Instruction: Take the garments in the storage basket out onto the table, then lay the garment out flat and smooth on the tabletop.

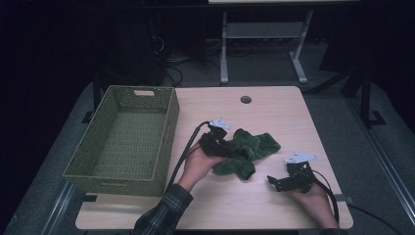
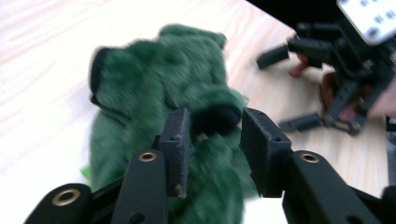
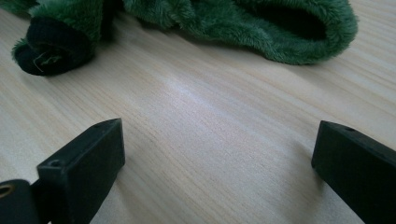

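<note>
High view: a fuzzy green cloth (image 1: 247,152) with dark trim lies crumpled on the light wooden table (image 1: 274,112), a little right of its middle and nearer the person's edge. The left gripper (image 1: 234,152) reaches into the cloth from its left side, held by the person's left hand (image 1: 198,164), whose plaid sleeve (image 1: 164,210) comes in from the bottom. In the left gripper view (image 2: 212,135) the 2 black jaws stand partly spread with a dark-trimmed fold of the cloth (image 2: 159,93) between them; the picture is blurred, and the pads seem to stand clear of the fold rather than pinch it.

The right gripper (image 1: 274,182) rests low on the table just right of the cloth and apart from it, in the person's right hand (image 1: 313,198). In the right gripper view (image 3: 215,154) its jaws are spread wide over bare wood, nothing between them, with the cloth (image 3: 233,23) lying beyond their tips.

A woven green basket (image 1: 169,132) sits at the table's left side, well apart from the cloth. A round hole (image 1: 245,99) marks the far part of the tabletop.
</note>
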The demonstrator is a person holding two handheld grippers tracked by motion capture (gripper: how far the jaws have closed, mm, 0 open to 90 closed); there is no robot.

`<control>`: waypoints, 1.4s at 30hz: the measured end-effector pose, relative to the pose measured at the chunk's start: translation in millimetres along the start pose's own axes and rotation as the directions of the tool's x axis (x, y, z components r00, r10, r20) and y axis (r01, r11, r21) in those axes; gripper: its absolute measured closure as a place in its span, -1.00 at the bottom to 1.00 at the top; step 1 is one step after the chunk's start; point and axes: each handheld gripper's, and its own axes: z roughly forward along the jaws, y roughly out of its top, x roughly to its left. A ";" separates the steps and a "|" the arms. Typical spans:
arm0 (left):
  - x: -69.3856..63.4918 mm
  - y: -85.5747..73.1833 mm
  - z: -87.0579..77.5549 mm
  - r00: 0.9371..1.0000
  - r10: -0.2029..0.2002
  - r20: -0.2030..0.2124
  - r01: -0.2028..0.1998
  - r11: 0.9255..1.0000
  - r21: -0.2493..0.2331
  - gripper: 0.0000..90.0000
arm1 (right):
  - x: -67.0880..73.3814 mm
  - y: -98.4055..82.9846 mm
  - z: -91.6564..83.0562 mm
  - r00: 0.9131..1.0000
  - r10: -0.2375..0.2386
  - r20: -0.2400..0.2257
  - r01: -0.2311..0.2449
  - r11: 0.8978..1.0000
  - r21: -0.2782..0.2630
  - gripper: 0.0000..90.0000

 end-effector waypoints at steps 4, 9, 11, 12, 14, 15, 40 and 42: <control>-11.6 -16.1 -5.0 1.000 0.016 0.007 -0.016 1.000 0.011 0.54 | -0.4 0.2 0.1 1.000 0.000 -0.007 0.000 1.000 0.000 -0.95; -18.2 -29.1 -5.1 0.999 0.032 -0.006 -0.032 0.999 0.016 0.54 | -0.5 0.2 0.1 1.000 -0.001 -0.007 0.001 1.000 0.000 -0.95; -19.1 -38.5 0.3 0.998 0.045 -0.038 -0.044 0.998 0.033 0.43 | -0.4 0.2 0.1 1.000 0.000 -0.007 0.000 1.000 0.000 -0.95; -18.2 -41.8 3.2 0.998 0.038 -0.039 -0.037 0.999 0.036 0.38 | -0.5 0.2 0.1 1.000 -0.002 -0.007 0.002 1.000 0.000 -0.95; -17.2 -44.9 5.8 0.999 0.036 -0.041 -0.034 0.999 0.039 0.33 | -0.5 0.1 0.1 1.000 -0.002 -0.007 0.002 1.000 0.000 -0.95; -16.0 -47.7 8.5 0.998 0.042 -0.048 -0.040 0.998 0.043 0.31 | -0.5 0.1 0.1 1.000 -0.002 -0.007 0.002 1.000 0.000 -0.95; 4.1 -58.1 24.2 0.995 0.026 -0.095 -0.021 0.998 0.053 0.89 | 43.8 28.8 12.8 0.976 -0.058 -0.211 0.050 0.998 -0.043 -0.41; 4.2 -57.4 22.2 0.996 0.025 -0.084 -0.021 0.998 0.053 0.89 | 45.0 30.8 14.6 0.973 -0.053 -0.225 0.043 0.998 -0.047 -0.35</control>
